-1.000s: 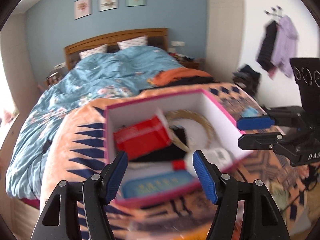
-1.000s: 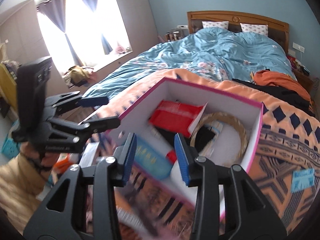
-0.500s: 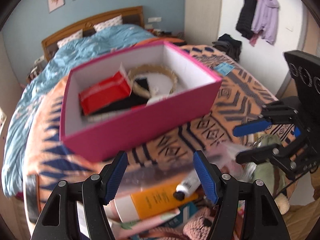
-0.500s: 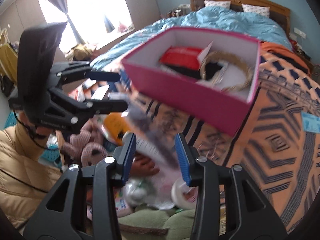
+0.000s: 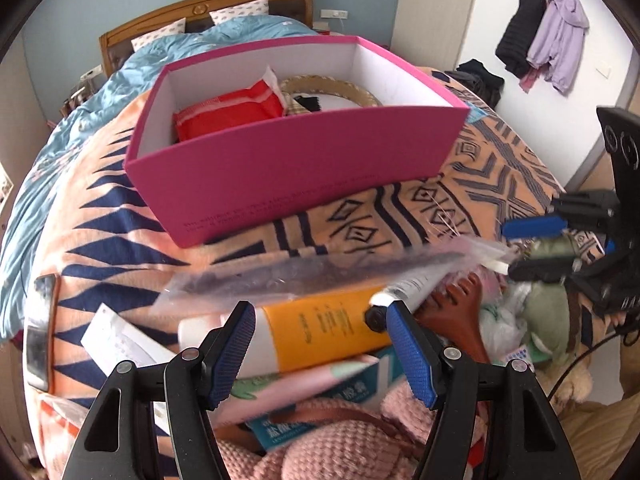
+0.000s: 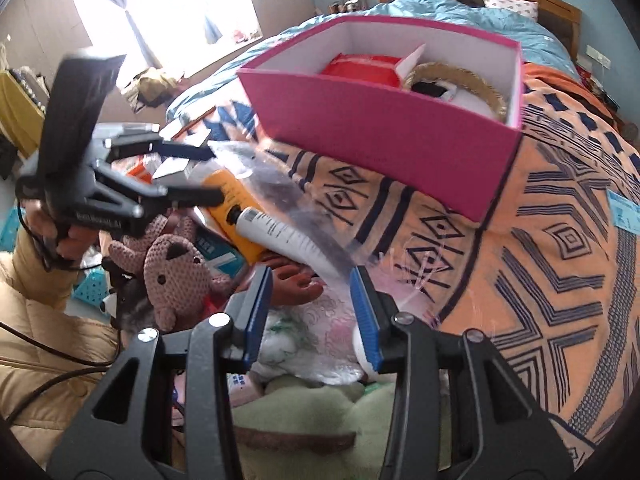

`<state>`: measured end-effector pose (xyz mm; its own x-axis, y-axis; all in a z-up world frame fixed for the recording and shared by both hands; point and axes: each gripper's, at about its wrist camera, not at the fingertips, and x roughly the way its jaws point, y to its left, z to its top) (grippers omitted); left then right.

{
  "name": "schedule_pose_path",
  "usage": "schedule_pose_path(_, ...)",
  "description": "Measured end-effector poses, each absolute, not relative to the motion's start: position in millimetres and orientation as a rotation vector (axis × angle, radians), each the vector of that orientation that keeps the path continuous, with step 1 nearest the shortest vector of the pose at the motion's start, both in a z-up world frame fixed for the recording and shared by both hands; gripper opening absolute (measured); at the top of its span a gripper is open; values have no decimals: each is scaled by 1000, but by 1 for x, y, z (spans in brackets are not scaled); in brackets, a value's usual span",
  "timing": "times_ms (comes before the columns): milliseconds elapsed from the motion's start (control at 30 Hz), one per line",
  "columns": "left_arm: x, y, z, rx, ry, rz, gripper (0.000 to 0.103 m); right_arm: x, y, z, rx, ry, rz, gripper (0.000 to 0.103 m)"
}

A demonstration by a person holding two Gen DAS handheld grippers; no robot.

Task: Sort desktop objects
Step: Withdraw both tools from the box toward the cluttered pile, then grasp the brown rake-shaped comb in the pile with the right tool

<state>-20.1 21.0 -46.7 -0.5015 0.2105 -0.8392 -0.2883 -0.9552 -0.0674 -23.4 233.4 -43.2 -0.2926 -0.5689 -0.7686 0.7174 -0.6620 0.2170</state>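
Over the clutter, left tool [image 5: 320,344] and right tool [image 6: 312,312] (both empty) gape.

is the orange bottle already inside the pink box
No, the orange bottle lies on the patterned blanket in front of the pink box, among the other loose items.

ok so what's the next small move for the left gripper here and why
Probably ease the left gripper a little lower and close on the orange tube. Its jaws stand open and empty right above that tube, which lies on top of the pile, while the pink box beyond already holds sorted things. The white tube lies across its end, so grip mid-body.
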Motion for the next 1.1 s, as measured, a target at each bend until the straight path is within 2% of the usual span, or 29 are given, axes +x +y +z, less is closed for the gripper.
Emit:
schedule_pose_path(133, -8, 33, -38, -1325, 150, 2463, 70, -18, 252, -32, 1094, 123, -2033, 43)
schedule_pose_path(400, 12, 62, -39, -1287, 272, 2376, 70, 7, 239, -35, 1100, 143, -1951, 43)
schedule_pose_path(633, 25, 55, -38, -1285, 277, 2412, 70, 36, 206, -48, 1086, 373, -1894, 43)
schedule_pose_path(900, 33, 47, -37, -1270, 247, 2438, 70, 41, 204, -55, 1138, 289, -1798, 43)
schedule_pose_path(1100, 43, 48, -37, -1259, 265, 2430, 70, 41, 207, -50, 1097, 452, -1907, 43)
